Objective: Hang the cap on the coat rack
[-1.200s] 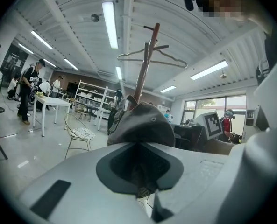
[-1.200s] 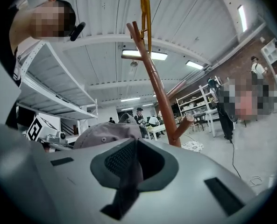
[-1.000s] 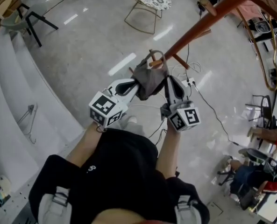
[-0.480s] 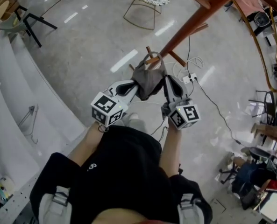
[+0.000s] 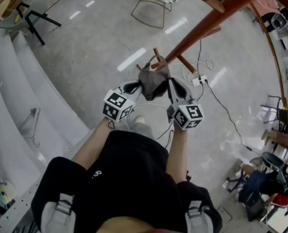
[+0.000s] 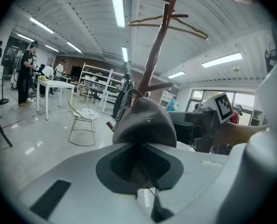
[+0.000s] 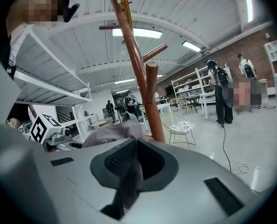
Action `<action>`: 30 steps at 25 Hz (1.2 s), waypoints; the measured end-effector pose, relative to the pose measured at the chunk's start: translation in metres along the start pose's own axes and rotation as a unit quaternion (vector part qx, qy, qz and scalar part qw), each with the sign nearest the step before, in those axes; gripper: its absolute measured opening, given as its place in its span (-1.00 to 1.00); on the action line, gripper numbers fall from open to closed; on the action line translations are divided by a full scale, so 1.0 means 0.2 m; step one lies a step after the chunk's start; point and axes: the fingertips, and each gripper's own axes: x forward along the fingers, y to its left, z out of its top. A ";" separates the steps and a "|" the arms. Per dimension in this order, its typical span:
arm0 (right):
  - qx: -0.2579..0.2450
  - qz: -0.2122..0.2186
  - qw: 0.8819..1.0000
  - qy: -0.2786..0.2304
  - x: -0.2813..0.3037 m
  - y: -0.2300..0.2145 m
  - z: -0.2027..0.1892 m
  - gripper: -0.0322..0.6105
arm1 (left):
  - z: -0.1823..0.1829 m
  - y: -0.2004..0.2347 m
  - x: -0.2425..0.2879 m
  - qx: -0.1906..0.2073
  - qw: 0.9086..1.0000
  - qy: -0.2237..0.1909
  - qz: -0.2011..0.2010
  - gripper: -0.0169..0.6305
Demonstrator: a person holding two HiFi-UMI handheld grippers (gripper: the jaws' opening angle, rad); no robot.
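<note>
Seen from above, a person holds a grey cap point(image 5: 153, 80) stretched between two hand-held grippers, in front of the chest and above a shiny floor point(image 5: 85, 52). The left gripper point(image 5: 137, 87) pinches the cap's left edge, and the right gripper point(image 5: 171, 85) pinches its right edge. In each gripper view the jaws are nearly together, clamped on a fold of cap fabric, with the crown of the cap point(image 6: 145, 125) bulging just beyond them.

The reddish wooden coat rack point(image 5: 209, 21) slants across the upper right of the head view. Its lower pegs point(image 5: 156, 56) sit right beside the cap's top edge. In the right gripper view, one upright peg point(image 7: 151, 101) rises just behind the cap point(image 7: 111, 133). Whether the cap's back opening touches a peg or sits over one cannot be told.

Judging from this, the cap is lifted and brought up to the rack, but the hanging is not finished. The cap has yet to be seated on a peg, and both grips have yet to let go.
</note>
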 end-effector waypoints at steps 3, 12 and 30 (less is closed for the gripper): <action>0.000 -0.013 1.000 0.018 0.04 -0.03 -0.05 -0.87 | -0.05 0.05 0.06 0.008 1.000 0.023 0.002 -0.92; 0.028 -0.054 0.997 0.047 0.08 -0.18 -0.24 -0.87 | -0.16 0.08 0.26 0.019 0.996 0.084 -0.005 -0.92; 0.013 -0.092 0.995 0.031 0.06 -0.26 -0.24 -0.54 | -0.33 0.14 0.31 0.033 0.992 0.123 0.008 -0.70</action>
